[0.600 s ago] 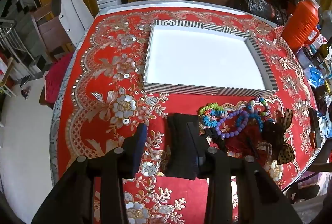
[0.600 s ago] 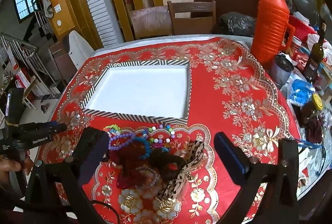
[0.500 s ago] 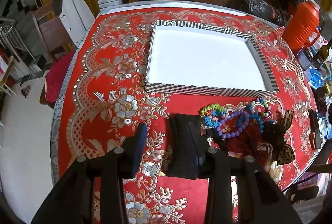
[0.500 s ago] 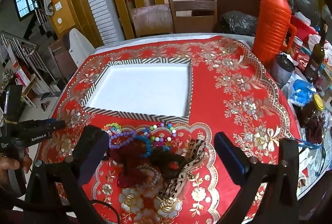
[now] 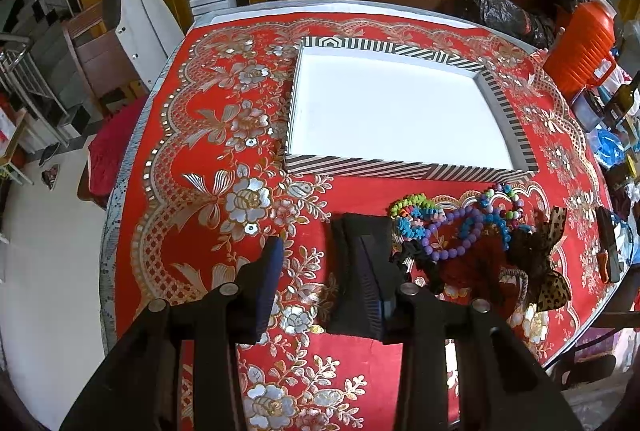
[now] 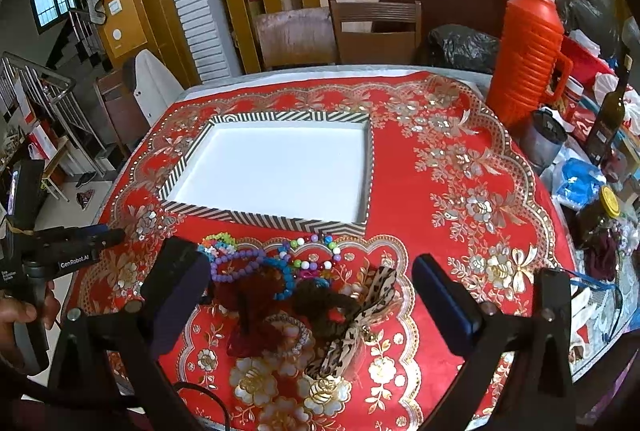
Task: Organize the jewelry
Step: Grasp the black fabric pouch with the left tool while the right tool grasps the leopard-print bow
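A pile of jewelry [image 5: 468, 231] lies on the red tablecloth: bead bracelets in purple, blue and green, dark red scrunchies and a leopard-print bow [image 5: 554, 267]. It also shows in the right wrist view [image 6: 280, 283]. Behind it sits a shallow white tray with a black-and-white striped rim [image 5: 400, 169] [image 6: 264, 217], nothing in it. My left gripper [image 5: 316, 255] is open and empty, hovering left of the pile. My right gripper [image 6: 308, 279] is wide open and empty, above the pile with a finger on each side.
An orange thermos jug [image 6: 528, 51], bottles, jars and bags crowd the table's right side [image 6: 600, 159]. Wooden chairs [image 6: 376, 31] stand behind the table. The left gripper body [image 6: 60, 255] shows at the left of the right wrist view.
Both views have shifted slightly; the tray and pile sit a touch lower in frame. Neither gripper's opening has changed.
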The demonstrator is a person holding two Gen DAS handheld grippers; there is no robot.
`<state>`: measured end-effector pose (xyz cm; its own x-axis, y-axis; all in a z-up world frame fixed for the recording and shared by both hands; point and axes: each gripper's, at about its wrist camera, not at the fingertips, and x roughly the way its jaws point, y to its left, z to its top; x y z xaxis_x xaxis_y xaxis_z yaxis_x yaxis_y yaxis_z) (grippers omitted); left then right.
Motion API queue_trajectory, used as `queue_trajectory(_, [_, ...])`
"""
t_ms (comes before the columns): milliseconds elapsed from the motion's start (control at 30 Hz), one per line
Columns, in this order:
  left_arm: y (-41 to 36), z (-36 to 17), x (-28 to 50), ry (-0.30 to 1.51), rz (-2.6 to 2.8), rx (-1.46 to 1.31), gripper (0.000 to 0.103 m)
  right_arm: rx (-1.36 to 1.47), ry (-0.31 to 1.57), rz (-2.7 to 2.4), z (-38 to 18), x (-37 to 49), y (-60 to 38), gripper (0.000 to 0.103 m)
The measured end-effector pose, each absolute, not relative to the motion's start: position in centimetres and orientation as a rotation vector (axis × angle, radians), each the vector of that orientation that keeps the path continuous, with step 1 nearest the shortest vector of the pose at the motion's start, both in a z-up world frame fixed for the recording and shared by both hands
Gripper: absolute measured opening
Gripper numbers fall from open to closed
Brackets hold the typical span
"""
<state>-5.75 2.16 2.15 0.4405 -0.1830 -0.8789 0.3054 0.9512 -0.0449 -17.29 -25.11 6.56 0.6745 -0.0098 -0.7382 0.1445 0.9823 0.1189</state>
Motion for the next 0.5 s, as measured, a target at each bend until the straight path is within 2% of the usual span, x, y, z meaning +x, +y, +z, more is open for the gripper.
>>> queue_trajectory(500, [3.2,0.9,-6.6,1.124,-0.354,0.124,0.02,0.178,0.806,-0.156,5.6,-20.0,-26.8,0.102])
